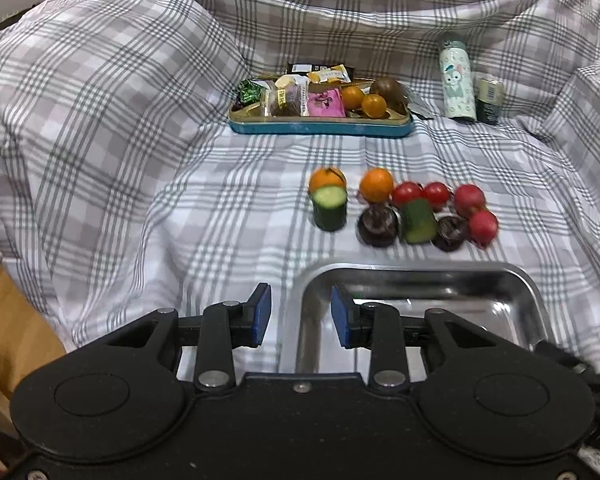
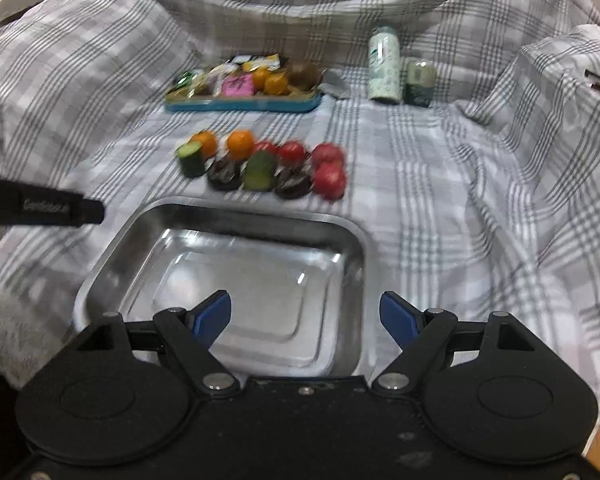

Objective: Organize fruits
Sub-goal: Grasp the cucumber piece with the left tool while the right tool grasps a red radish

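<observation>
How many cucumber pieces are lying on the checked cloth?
2. One cucumber piece stands at the left end of the group, before an orange. The other lies tilted between two dark round fruits. None seems hidden.

Under my fingers (image 2: 213, 317), which are matt black plastic with blue pads, lies a polished steel tray (image 2: 352, 240) (mirror-bright, smooth). It rests on soft woven checked cloth (image 1: 120, 160). The tomatoes (image 1: 407, 193) look glossy-skinned; the blue tin (image 1: 320, 127) has a satin painted finish.
</observation>
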The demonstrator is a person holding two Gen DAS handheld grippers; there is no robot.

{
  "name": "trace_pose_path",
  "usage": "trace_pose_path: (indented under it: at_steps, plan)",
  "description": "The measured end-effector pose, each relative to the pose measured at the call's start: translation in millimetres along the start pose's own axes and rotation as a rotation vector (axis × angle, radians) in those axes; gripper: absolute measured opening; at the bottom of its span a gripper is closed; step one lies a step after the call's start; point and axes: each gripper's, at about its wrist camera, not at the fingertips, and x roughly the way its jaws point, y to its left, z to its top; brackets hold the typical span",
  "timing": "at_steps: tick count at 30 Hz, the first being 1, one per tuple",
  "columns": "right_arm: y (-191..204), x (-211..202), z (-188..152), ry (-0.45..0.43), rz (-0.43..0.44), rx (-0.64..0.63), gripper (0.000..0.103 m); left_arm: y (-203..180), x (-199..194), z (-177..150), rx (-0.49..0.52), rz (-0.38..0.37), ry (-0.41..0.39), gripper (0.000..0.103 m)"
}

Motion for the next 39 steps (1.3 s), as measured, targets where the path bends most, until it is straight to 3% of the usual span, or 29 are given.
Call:
trace_pose_path:
  at_steps: [4,9,12,21,27,34,39]
  plan:
    - [-9.5,14.4,25.4,0.016,-0.042,0.020,0.086,0.7,15.5,13.3,0.008,0.005,0.008,0.042]
    - [-11.9,37.8,51.2,0.116,-0.063,-0.016,0.086,-0.2,34.5,28.1,0.026,0.009,0.010,0.042]
    - [-14.2,46.3,60.6,0.088,-0.079,0.002,0.086,-2.0,46.0,33.7,0.046,0.004,0.007,0.042]
    - [-23.9,85.2,83.2,0.041,-0.017,0.012,0.082,-3.1,77.5,43.0,0.084,-0.057,-0.010,0.042]
    - [-33.5,109.3,91.4,-0.043,-0.025,0.016,0.082,-8.7,88.0,43.2,0.137,-0.072,-0.061,0.042]
    - [-42.3,129.1,92.5,-0.091,0.044,0.076,0.082,-14.6,83.9,37.9,0.194,-0.125,-0.128,0.043]
    - [-54.3,135.1,86.9,-0.108,0.103,0.155,0.081,-25.5,97.1,40.9,0.217,-0.072,-0.116,0.043]
